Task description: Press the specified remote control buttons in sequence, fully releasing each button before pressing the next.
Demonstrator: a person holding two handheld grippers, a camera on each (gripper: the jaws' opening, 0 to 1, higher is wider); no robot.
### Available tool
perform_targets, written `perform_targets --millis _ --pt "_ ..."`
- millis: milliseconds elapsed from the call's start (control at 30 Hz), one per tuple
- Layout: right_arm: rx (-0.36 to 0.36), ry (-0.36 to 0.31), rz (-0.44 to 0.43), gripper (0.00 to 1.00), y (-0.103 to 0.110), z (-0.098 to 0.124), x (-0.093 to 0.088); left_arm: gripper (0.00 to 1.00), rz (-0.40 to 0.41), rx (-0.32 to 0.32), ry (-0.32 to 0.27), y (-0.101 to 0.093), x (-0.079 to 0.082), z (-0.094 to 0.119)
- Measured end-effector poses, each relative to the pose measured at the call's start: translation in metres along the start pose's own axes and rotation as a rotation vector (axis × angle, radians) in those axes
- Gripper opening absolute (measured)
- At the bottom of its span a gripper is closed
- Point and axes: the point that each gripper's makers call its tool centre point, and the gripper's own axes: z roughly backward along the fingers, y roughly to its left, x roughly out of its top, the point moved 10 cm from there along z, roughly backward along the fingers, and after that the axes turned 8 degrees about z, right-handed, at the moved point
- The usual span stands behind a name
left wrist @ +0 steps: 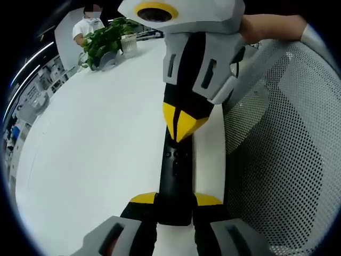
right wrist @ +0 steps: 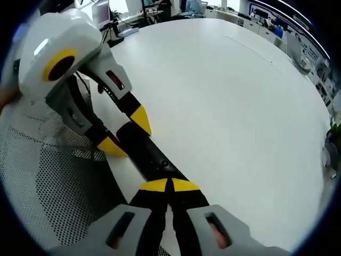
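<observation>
In the left gripper view, the left gripper (left wrist: 176,201) at the bottom centre pinches the near end of the black remote control (left wrist: 176,176) between its yellow-tipped jaws. The right gripper (left wrist: 184,124) reaches down from the top of the frame, jaws pressed together, tips touching the remote's far end. The remote lies along the edge of the white table (left wrist: 96,154), beside a grey mesh chair (left wrist: 287,160) on the right. A potted plant (left wrist: 106,40) stands upper left
</observation>
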Motion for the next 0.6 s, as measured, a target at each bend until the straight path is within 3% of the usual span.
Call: perform_targets --millis 600 --pt "0.004 0.003 -0.005 0.0 -0.0008 0.0002 0.0005 0.25 0.001 -0.001 -0.005 0.0001 -0.0001 -0.0006"
